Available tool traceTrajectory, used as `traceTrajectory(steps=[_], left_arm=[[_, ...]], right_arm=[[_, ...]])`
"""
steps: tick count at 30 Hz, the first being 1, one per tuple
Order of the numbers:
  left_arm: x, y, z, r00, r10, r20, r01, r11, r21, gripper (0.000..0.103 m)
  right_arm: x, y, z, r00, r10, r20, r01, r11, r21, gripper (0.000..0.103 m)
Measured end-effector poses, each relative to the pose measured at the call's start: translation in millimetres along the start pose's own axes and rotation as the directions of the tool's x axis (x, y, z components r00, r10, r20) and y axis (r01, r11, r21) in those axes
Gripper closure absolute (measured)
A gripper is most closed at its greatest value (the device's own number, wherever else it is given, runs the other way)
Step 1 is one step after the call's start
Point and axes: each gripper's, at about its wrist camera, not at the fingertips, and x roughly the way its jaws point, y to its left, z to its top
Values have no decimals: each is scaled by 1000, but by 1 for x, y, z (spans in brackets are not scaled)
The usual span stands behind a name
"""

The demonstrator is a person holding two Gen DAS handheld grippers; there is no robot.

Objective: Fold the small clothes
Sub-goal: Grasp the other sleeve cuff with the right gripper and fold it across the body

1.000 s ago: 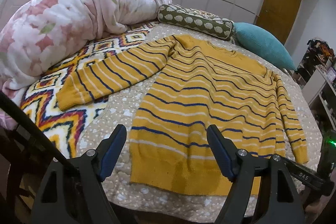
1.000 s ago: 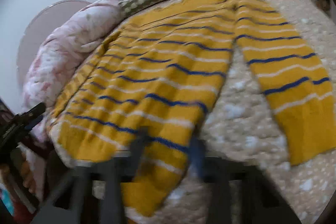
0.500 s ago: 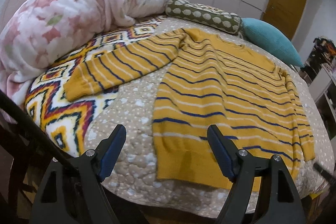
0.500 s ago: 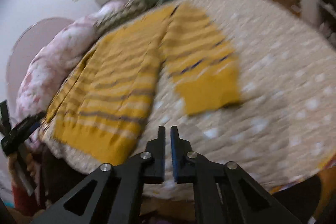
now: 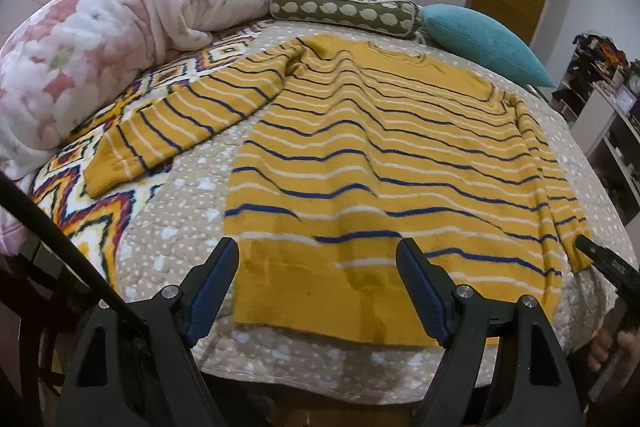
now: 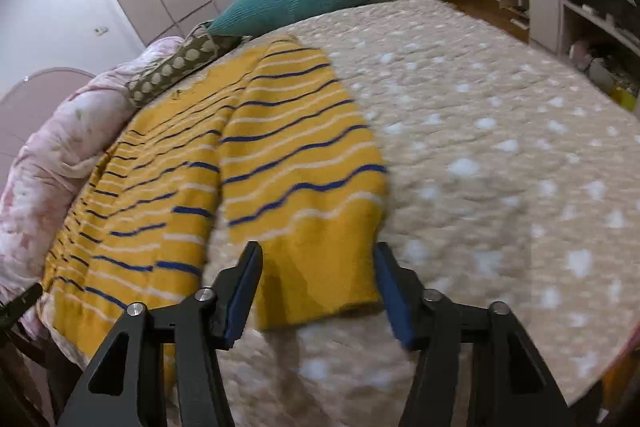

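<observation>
Sweater: we saw the yellow striped sweater point(image 5: 360, 155) spread flat on the dotted beige bedspread point(image 6: 500, 147), hem toward us.
Left sleeve: it lay angled out onto the zigzag blanket point(image 5: 80, 195).
Right sleeve: its cuff point(image 6: 320, 267) lay alongside the body.
Left gripper point(image 5: 318, 287): we held it wide open over the hem, gripping nothing.
Right gripper point(image 6: 318, 297): its jaws stood apart on either side of the cuff, not closed on it.
Far edge: floral duvet point(image 5: 100, 39), dotted bolster point(image 5: 344, 9), teal pillow point(image 5: 480, 43).

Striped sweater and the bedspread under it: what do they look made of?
Striped sweater: apparently soft knit yarn, matte, with a ribbed-looking hem and cuff. Bedspread: seemingly quilted fabric, beige with white spots, puckered by stitch lines. Fibre cannot be told.
</observation>
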Motion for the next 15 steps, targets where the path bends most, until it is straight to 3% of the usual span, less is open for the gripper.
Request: traceTrajectory(steps=[1,2,4,7,10,12,15], left_arm=[[0,-1,0,1000,-5,-2,5,1000,6,23],[0,-3,-1,1000,-7,-3,7,1000,11,23],[-1,-2,-1,1000,-11,0,11,1000,16,23],[0,3,0,1000,-7,1,7,1000,2,23],[1,10,3,1000,-7,1,7,1000,-19,23],[2,14,4,1000,-8,1,8,1000,-27,23],[2,18,6,1000,-11,8,11,999,-39,23]], right_arm=[[4,2,0,1000,15,-13,-15,1000,5,86],[7,0,3,999,38,-33,-38,999,14,93],[0,-5,7,999,40,-13,-40,998,38,93],[-27,-35,30,997,-41,66,36,995,89,93],[-52,-84,62,979,-161,122,139,975,175,93],[-61,-119,84,956,-264,129,230,946,231,93],[-63,-150,105,945,-315,93,276,915,293,93]])
